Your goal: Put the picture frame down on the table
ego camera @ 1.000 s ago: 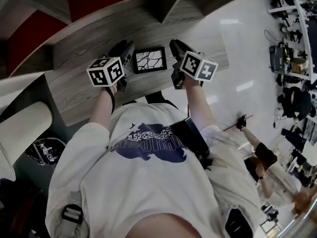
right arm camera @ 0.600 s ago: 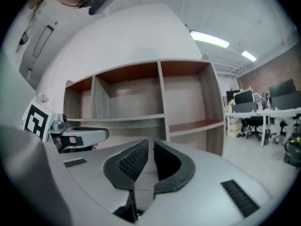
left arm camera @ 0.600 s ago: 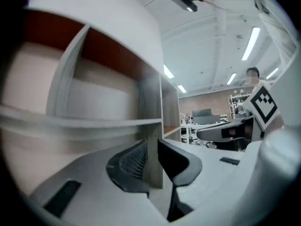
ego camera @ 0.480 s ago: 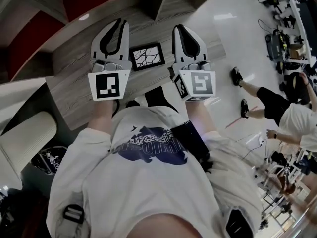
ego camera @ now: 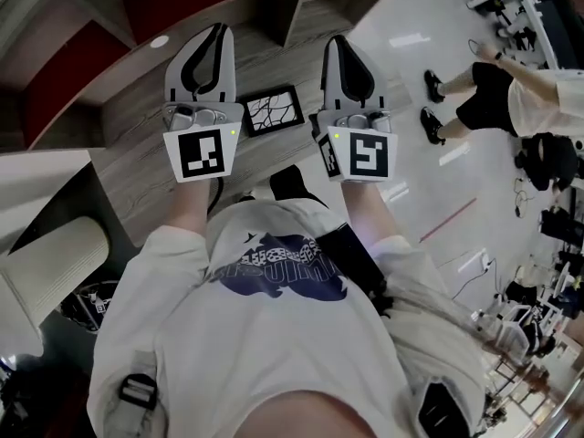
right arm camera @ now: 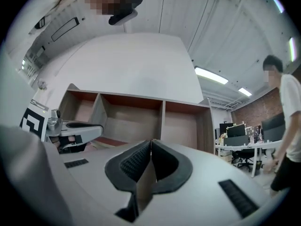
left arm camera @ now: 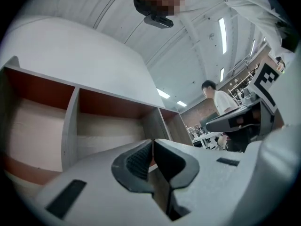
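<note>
I see the picture frame (ego camera: 274, 109) flat on the table (ego camera: 137, 130), long axis crosswise. My left gripper (ego camera: 216, 33) is pinched together, empty. My right gripper (ego camera: 338, 44) has just been closing its jaws on nothing.

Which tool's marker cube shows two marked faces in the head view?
The right tool: its cube is turned so that two marked faces show. The cube on the left tool shows only one face, square-on.

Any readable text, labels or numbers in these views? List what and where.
White T-shirt, dark blue chest print: there is lettering, but it is upside down and too blurred to read.
Black-and-white marker cubes: coded squares only, no words.
Black-rimmed picture frame: branching line pattern, no text.
Nothing else is legible in any view.
</note>
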### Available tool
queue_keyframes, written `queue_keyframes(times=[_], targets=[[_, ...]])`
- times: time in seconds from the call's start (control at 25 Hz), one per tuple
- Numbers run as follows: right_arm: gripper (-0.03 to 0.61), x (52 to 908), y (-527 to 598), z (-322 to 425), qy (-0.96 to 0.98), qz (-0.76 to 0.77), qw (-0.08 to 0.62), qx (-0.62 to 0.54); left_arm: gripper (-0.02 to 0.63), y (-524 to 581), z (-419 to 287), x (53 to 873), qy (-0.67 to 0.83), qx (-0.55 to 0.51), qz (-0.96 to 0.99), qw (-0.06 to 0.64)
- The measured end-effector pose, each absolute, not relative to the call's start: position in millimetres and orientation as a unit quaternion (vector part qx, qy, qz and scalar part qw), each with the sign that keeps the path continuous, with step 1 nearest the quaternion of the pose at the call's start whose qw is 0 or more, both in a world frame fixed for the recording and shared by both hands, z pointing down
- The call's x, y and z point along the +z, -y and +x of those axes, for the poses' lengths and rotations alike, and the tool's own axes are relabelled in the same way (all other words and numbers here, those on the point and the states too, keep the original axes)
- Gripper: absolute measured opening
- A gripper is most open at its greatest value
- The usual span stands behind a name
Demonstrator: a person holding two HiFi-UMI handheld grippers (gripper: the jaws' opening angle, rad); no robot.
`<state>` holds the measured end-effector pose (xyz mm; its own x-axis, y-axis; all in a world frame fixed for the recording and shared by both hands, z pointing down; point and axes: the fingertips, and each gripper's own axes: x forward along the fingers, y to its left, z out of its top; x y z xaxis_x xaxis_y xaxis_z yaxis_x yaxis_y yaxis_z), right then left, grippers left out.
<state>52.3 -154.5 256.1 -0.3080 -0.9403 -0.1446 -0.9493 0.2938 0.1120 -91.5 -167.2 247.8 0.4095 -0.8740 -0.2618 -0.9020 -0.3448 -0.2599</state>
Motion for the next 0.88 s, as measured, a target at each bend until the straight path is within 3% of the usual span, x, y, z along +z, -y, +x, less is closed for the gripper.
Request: queue_keyframes(times=[0.88], targets=[[-0.002,263,159,63,-0.78,-0.619,0.006,0.09,0.018,171,-98,263,-0.553,0.007,-0.811,0.193]])
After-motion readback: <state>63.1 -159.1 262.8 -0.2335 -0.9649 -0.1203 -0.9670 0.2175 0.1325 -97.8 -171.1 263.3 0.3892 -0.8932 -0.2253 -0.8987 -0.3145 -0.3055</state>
